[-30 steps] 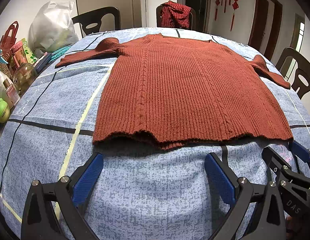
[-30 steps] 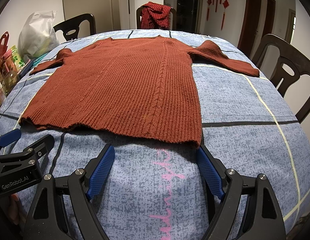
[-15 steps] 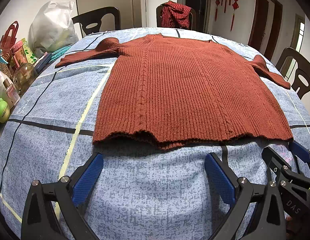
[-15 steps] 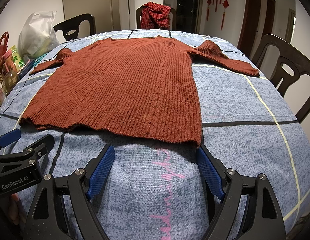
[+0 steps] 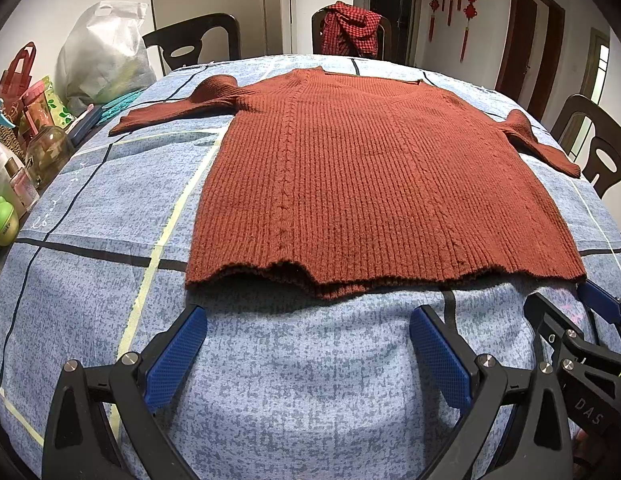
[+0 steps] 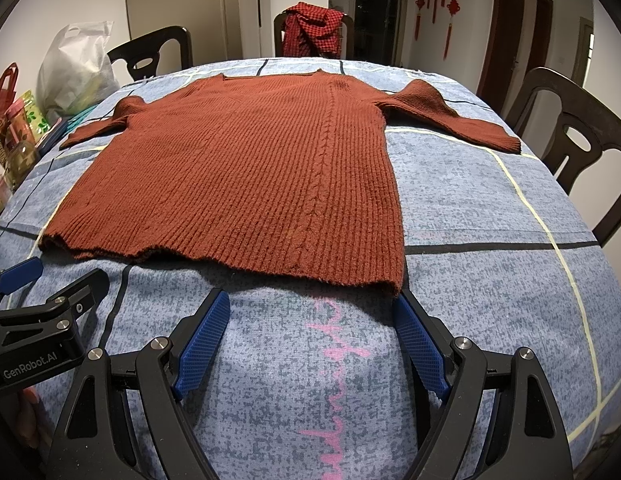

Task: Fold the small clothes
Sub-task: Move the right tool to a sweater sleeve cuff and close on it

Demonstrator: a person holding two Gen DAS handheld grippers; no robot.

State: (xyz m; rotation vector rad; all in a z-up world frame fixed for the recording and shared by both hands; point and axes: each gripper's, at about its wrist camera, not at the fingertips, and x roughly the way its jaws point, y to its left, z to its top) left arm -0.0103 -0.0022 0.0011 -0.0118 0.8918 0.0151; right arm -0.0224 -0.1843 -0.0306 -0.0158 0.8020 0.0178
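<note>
A rust-red knitted sweater [image 5: 374,176] lies flat on the blue patterned tablecloth [image 5: 294,380], both sleeves spread out; it also shows in the right wrist view [image 6: 246,184]. My left gripper [image 5: 310,344] is open and empty, just short of the sweater's hem on its left half. My right gripper [image 6: 310,332] is open and empty, just short of the hem near its right corner. Each gripper shows at the edge of the other's view: the right one [image 5: 590,320] and the left one [image 6: 42,288].
Bottles, jars and a red bag [image 5: 18,152] crowd the table's left edge, with a white plastic bag [image 5: 102,56] behind. Dark chairs stand around the table: one at the far side with a red checked cloth [image 5: 350,28], one at the right [image 6: 570,140].
</note>
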